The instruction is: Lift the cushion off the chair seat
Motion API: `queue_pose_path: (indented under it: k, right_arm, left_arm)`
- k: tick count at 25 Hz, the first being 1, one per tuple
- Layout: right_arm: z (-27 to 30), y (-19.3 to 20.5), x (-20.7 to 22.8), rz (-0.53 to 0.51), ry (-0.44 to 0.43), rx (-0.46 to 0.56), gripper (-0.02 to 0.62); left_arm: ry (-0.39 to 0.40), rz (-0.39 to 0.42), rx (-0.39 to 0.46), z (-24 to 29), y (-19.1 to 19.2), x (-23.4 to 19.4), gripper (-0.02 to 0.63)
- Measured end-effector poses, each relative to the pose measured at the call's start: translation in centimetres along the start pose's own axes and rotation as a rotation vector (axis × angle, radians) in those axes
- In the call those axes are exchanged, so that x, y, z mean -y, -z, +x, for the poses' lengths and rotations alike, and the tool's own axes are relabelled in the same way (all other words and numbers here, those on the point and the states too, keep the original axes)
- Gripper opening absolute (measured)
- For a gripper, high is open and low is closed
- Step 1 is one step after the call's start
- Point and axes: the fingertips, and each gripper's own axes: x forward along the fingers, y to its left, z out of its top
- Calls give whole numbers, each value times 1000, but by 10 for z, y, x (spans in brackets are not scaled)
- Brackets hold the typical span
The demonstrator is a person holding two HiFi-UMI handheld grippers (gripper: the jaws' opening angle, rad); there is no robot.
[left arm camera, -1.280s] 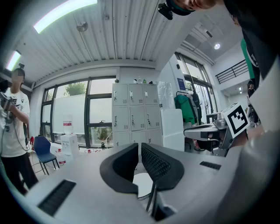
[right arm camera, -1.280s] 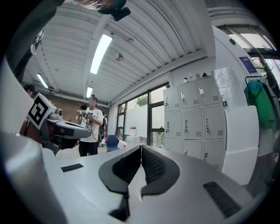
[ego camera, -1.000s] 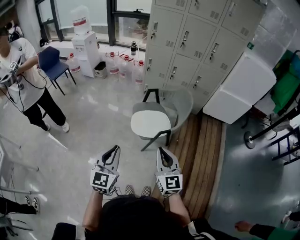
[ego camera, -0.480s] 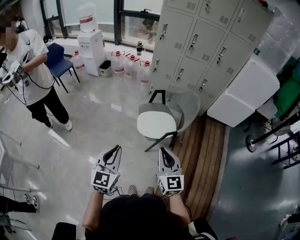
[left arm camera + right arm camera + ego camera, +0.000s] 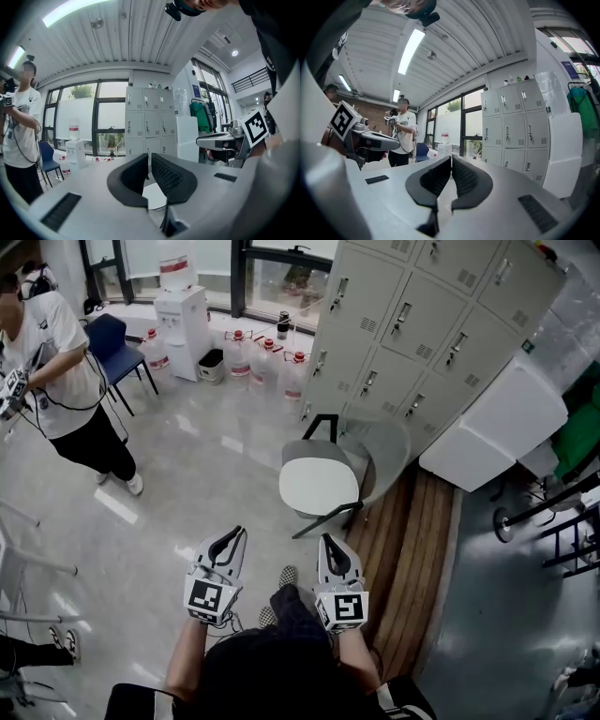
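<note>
A round white cushion [image 5: 319,486] lies on the seat of a grey shell chair [image 5: 375,451] with black legs, in the middle of the head view. Both grippers hang short of it, over the floor. My left gripper [image 5: 235,534] is below and left of the cushion, its jaws shut with nothing in them. My right gripper [image 5: 328,541] is straight below the cushion, also shut and empty. In the left gripper view the black pads [image 5: 166,176] meet at the tips, and a pale patch, probably the cushion [image 5: 154,196], shows under them. The right gripper view shows its pads [image 5: 464,178] touching.
Grey lockers [image 5: 422,306] and a white cabinet [image 5: 487,418] stand behind and right of the chair. Wooden boards [image 5: 403,549] run along its right side. Water bottles [image 5: 267,357], a dispenser [image 5: 183,320], a blue chair [image 5: 108,343] and a person [image 5: 66,381] are at the far left.
Both grippers have gone forward towards the chair, still shut. The chair and cushion now lie nearer to them, and my leg has stepped in between the grippers.
</note>
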Motion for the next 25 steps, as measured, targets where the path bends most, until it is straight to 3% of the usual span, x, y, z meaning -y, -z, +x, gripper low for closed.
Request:
queue_pose_path:
  k: [15, 25]
  right_arm:
    - [177, 1, 66, 14, -39, -9, 31]
    - [251, 14, 123, 52, -5, -44, 31]
  left_arm:
    - [-31, -29, -2, 146, -13, -100, 35]
    - [29, -12, -55, 240, -20, -125, 35]
